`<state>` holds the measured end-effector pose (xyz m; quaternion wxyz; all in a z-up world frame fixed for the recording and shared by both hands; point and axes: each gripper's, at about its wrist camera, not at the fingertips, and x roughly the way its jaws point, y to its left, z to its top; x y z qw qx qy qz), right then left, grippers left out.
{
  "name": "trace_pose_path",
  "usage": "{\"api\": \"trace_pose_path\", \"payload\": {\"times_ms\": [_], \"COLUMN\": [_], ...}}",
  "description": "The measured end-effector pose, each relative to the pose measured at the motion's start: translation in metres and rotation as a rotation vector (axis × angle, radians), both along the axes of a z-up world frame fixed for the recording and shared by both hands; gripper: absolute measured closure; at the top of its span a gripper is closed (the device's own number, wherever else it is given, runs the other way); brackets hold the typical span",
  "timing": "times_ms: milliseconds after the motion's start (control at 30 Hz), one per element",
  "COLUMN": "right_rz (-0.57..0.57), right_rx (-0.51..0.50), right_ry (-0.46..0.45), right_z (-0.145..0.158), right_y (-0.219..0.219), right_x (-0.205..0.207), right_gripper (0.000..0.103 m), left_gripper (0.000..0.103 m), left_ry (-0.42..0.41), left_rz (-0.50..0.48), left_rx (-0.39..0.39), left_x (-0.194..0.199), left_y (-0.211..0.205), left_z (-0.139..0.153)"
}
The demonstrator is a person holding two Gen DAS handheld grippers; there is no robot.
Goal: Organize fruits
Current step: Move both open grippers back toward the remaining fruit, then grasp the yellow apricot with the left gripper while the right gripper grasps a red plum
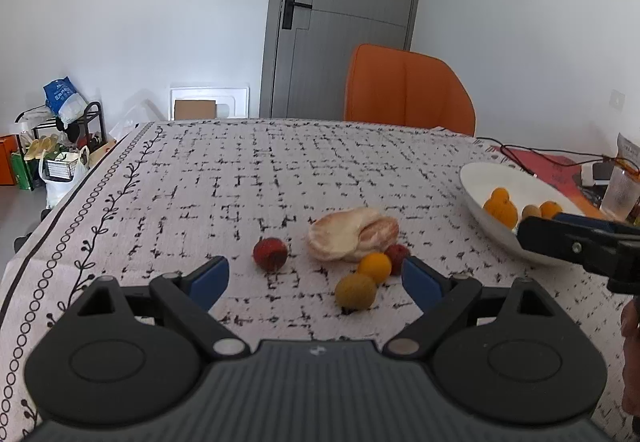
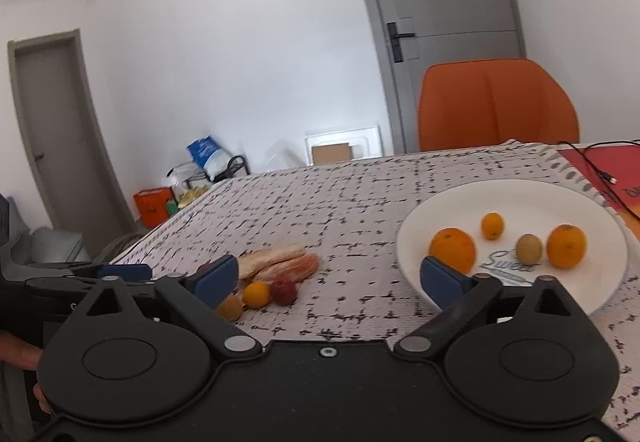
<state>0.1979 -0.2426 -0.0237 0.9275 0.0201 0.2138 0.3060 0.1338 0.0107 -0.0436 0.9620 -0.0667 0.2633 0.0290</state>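
Observation:
Loose fruit lies on the patterned tablecloth [image 1: 280, 170]: a red lychee [image 1: 270, 253], a peeled pomelo piece [image 1: 352, 235], a small orange [image 1: 374, 267], a second red lychee [image 1: 397, 257] and a yellow-green fruit [image 1: 355, 291]. My left gripper [image 1: 316, 282] is open and empty, low over the cloth, with the yellow-green fruit and small orange between its fingers. A white plate [image 2: 568, 198] holds two oranges [image 2: 453, 250], a small orange [image 2: 492, 226] and a brownish fruit [image 2: 529, 248]. My right gripper [image 2: 326, 278] is open and empty, between the fruit cluster [image 2: 256, 294] and the plate.
An orange chair [image 1: 404, 90] stands behind the table's far edge. A red mat with black cables [image 2: 600, 166], a glass [image 1: 621, 198] and small devices lie at the right. Bags and a rack [image 1: 60, 146] stand on the floor at the left.

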Motion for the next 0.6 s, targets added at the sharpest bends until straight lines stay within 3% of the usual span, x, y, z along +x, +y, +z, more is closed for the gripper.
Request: {"api": "trace_pose_path", "payload": {"times_ms": [233, 433, 600], "right_rz": [0.058, 0.090, 0.098], "right_rx": [-0.022, -0.039, -0.051], "right_ry": [0.056, 0.103, 0.125], "right_z": [-0.008, -0.016, -0.020], "right_y": [0.016, 0.024, 0.027], "right_x": [0.007, 0.015, 0.020], "right_gripper": [0.029, 0.045, 0.050], "left_gripper": [0.014, 0.032, 0.042], "left_ry": [0.001, 0.018, 0.035], "left_rz": [-0.023, -0.031, -0.037], "left_rx": [-0.045, -0.079, -0.100], "left_x": [-0.002, 0.003, 0.011], "left_y": [0.004, 0.006, 0.008], "left_z": [-0.005, -0.011, -0.015]}}
